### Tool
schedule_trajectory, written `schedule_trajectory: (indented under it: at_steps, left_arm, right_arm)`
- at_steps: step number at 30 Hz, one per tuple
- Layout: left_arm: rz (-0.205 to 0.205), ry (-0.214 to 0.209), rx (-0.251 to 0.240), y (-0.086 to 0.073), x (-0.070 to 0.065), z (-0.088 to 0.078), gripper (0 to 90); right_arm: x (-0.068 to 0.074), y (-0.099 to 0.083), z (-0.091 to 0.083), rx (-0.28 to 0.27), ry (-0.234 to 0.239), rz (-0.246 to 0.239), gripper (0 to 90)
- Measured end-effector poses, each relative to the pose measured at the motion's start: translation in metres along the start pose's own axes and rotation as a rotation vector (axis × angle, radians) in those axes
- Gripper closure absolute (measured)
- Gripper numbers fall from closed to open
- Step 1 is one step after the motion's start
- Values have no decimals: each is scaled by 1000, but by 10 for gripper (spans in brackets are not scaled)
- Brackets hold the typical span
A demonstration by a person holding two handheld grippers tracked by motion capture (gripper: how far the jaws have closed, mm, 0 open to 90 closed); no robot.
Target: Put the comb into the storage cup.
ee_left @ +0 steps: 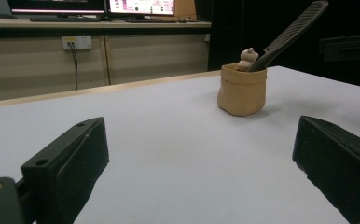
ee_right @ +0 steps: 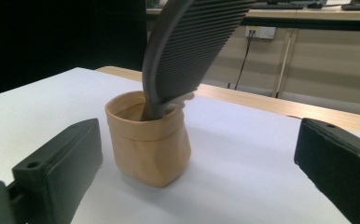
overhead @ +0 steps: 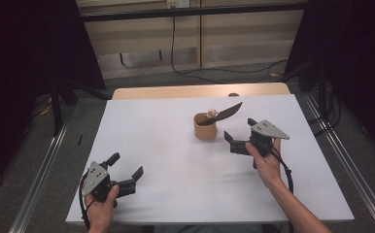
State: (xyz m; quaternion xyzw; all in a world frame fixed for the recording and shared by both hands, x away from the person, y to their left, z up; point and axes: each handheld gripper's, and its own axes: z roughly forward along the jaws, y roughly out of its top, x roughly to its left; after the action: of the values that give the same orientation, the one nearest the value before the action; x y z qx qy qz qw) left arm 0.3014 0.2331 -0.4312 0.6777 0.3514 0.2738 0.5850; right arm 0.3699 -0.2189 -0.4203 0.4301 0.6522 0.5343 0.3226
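Right gripper (overhead: 239, 135) jaws spread wide, empty, resting on the white worktop (overhead: 176, 160) just beside the tan pouch (overhead: 205, 126). Pouch upright, right of worktop centre; black comb (overhead: 227, 112) stands in it, leaning toward the right gripper, with a small pale figure (overhead: 212, 113) at the rim. Left gripper (overhead: 126, 171) jaws spread, empty, at the near left edge, well apart from the pouch.

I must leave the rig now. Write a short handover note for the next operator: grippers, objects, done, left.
Left gripper: open, holds nothing, near the table's front left.
Right gripper: open, holds nothing, just right of the tan pouch.
Pouch stands upright mid-table; black comb leans out of it toward the right gripper, small beige figure inside too.
Done: comb and figure sit in the pouch.
Left: nothing is gripped; the right gripper is nearest the comb.
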Motion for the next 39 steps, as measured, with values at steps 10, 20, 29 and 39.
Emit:
schedule_trajectory:
  at_steps: [10, 20, 29, 39]
  left_arm:
    - [0, 23, -1, 0, 0, -4, 36]
    - [1, 23, -5, 0, 0, -4, 35]
    - [-2, 24, -5, 0, -1, -4, 35]
    - [-4, 23, -11, 0, -2, -6, 36]
  right_arm:
    - [-2, -3, -15, -21, -15, -9, 7]
    - [-8, -8, -36, -49, -46, -3, 6]
    - [-13, -9, -53, -70, -76, 7, 6]
    - [-15, -15, -71, -82, -102, 12, 1]
